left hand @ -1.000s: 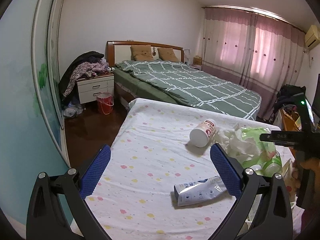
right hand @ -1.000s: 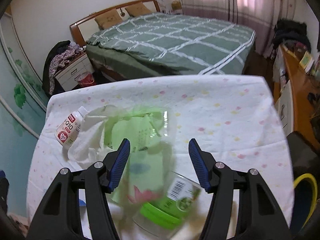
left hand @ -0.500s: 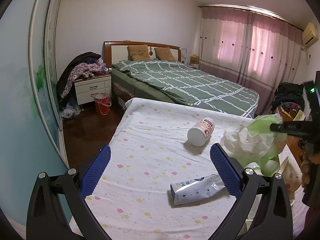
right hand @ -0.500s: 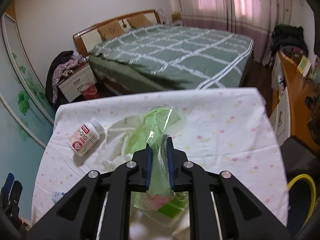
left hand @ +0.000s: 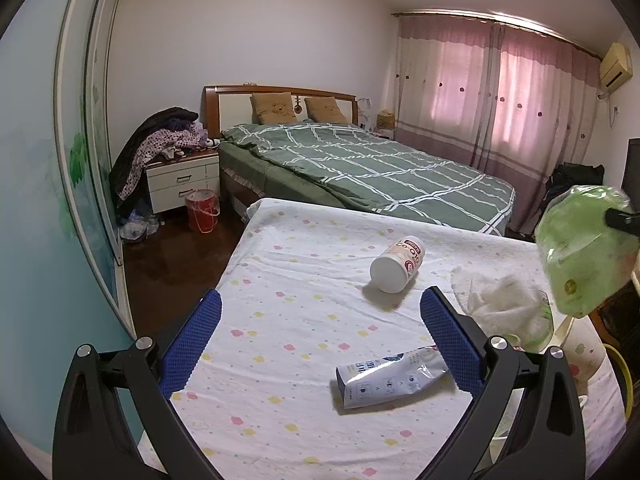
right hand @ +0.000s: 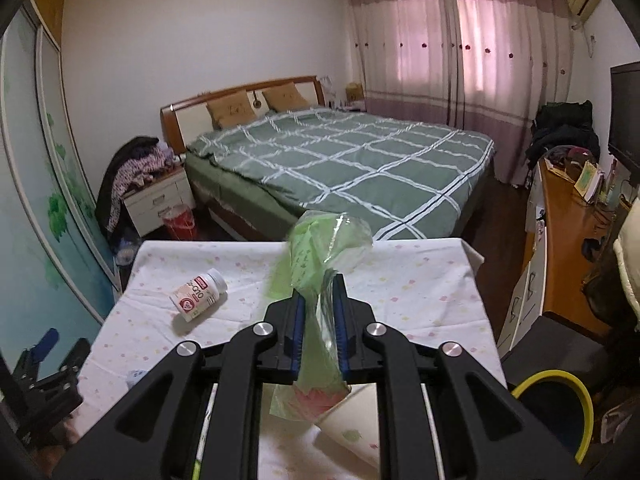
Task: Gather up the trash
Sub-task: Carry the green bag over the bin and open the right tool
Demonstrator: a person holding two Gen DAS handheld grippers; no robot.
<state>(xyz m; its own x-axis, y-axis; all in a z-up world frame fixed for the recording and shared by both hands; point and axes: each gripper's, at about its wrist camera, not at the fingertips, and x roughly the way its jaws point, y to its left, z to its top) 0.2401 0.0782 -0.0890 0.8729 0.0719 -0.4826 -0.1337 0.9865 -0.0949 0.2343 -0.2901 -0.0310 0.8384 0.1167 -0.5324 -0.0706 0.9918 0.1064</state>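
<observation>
My right gripper (right hand: 319,292) is shut on a green plastic wrapper (right hand: 316,256) and holds it in the air above the table. The left wrist view shows that wrapper (left hand: 580,248) hanging at the far right. On the dotted tablecloth (left hand: 300,280) lie a white pill bottle (left hand: 396,266) on its side, a silver-white pouch (left hand: 392,376) and a crumpled white tissue (left hand: 500,308). My left gripper (left hand: 320,340) stands open over the near part of the table, with nothing between its pads. The pouch lies just beside its right finger. The bottle (right hand: 198,295) lies left of my right gripper.
A yellow-rimmed bin (right hand: 552,373) stands by the table's near right corner, and a white paper cup (right hand: 352,428) lies under my right gripper. Behind the table are a green-quilted bed (left hand: 380,168), a nightstand (left hand: 180,180) and a red bucket (left hand: 202,212).
My right gripper closed on the green wrapper and lifted it up off the table, leaving the tissue behind. The left gripper has stayed put and open.
</observation>
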